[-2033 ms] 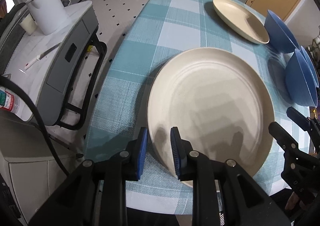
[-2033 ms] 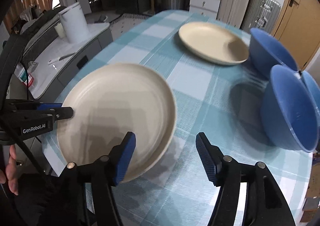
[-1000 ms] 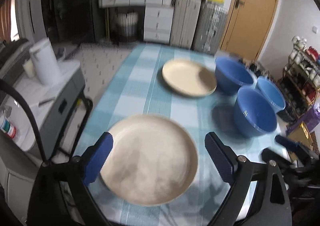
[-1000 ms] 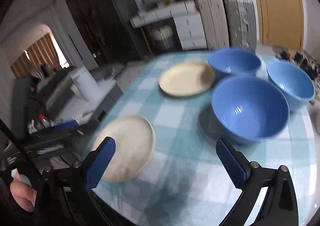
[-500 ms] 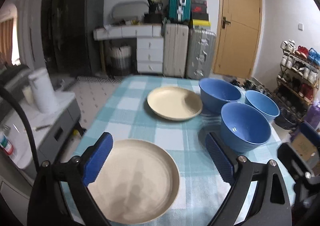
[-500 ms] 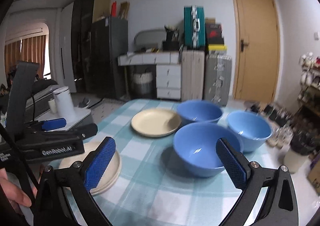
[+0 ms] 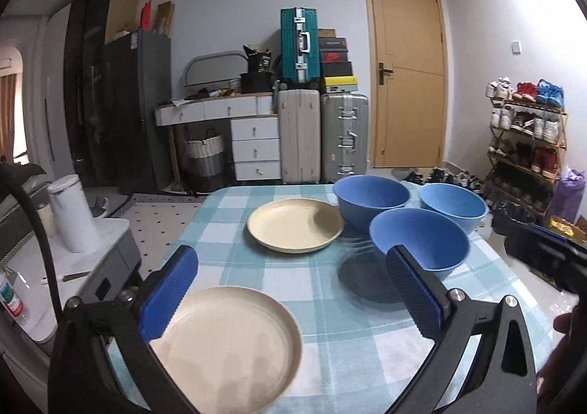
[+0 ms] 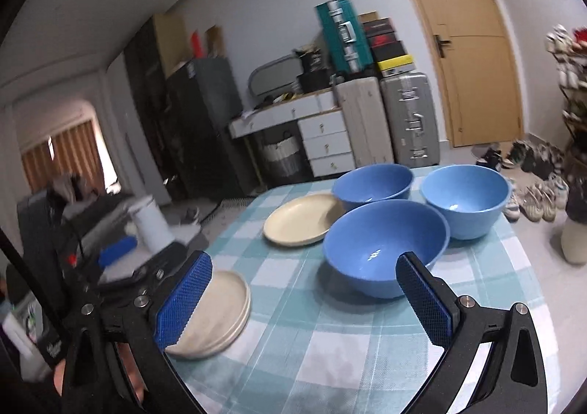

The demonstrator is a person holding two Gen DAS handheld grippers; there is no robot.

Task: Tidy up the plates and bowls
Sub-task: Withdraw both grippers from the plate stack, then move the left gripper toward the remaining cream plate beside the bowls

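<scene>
Both grippers, left gripper (image 7: 293,293) and right gripper (image 8: 304,300), jaws wide, empty. Near plate (image 7: 234,344) lies at counter (image 7: 367,359) edge; three blue bowls (image 8: 385,245) crowded, touching. Risk: nudging plate off

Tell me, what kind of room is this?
Most likely a lived-in home, a dining corner of an apartment: a table with a checked cloth holds plates and bowls, suitcases stand stacked against the far wall, and a loaded shoe rack sits beside the door.
</scene>
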